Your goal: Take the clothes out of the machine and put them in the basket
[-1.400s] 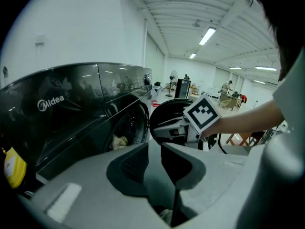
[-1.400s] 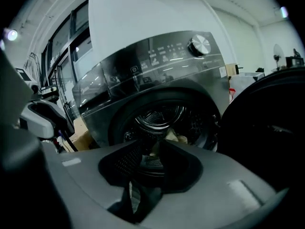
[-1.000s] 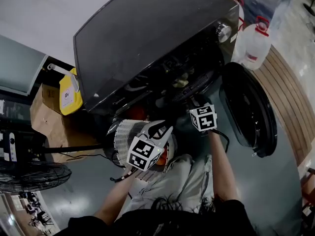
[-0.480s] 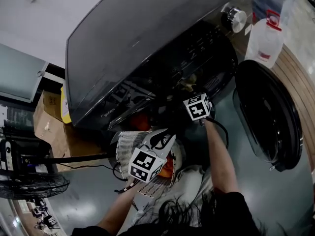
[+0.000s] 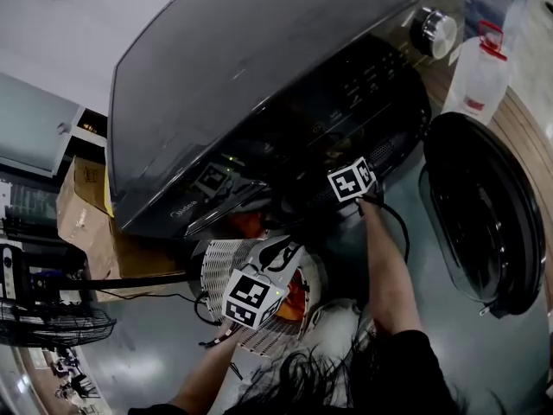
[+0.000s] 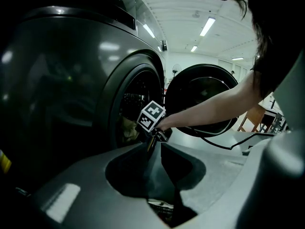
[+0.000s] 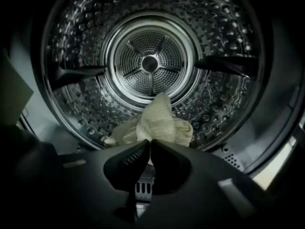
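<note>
The pale cloth (image 7: 157, 123), judged light and limp, is pinched at its near fold, on the front lip of the drum (image 7: 86, 113), by the right gripper (image 7: 149, 144), whose jaws have just been closing on it; the left gripper (image 6: 153, 146) is held shut and empty.

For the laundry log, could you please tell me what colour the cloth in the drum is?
The cloth is pale cream; clearest in the right gripper view.

Glossy grey floor (image 5: 492, 353), wood slats (image 5: 525, 141) along one edge. Cardboard box (image 5: 82, 223) and fan (image 5: 52, 327) together, jug (image 5: 479, 72) well apart. White ceiling, strip lights (image 6: 208, 26) on.
</note>
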Demonstrator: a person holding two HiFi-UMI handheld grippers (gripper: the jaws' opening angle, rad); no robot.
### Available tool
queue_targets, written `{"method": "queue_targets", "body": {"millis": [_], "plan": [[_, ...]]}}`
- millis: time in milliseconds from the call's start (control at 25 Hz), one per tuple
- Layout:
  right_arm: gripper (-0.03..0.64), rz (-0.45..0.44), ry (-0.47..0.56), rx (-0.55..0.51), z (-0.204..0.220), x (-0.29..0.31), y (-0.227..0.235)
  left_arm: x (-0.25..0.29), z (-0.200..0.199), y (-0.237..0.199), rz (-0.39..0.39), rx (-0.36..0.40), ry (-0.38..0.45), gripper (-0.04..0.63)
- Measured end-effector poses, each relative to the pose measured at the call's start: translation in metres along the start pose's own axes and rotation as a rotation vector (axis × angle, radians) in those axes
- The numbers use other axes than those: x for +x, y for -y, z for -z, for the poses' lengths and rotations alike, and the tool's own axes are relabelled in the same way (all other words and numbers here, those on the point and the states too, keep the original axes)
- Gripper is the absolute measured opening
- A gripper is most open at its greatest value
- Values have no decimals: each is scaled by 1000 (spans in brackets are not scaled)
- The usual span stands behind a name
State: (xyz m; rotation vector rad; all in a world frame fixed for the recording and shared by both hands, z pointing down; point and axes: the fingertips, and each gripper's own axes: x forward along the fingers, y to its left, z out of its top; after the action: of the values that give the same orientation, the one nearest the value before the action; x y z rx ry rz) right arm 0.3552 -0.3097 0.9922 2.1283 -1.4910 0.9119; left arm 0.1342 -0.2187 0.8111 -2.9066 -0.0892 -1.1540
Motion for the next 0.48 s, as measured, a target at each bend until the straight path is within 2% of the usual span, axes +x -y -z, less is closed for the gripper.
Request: {"method": "queue_targets", "body": {"millis": [200,320,480], "plan": [[26,-53,90,122,-10,-38,-4,-9,-9,1,-3,-12,-22,92],[26,-92,132,218,-12,-81,-13,-23,-22,11,15,-13,-44,92],[26,-125,153,275,-14,-143,-22,-39,-47,32,42,-21,-57,92]]}}
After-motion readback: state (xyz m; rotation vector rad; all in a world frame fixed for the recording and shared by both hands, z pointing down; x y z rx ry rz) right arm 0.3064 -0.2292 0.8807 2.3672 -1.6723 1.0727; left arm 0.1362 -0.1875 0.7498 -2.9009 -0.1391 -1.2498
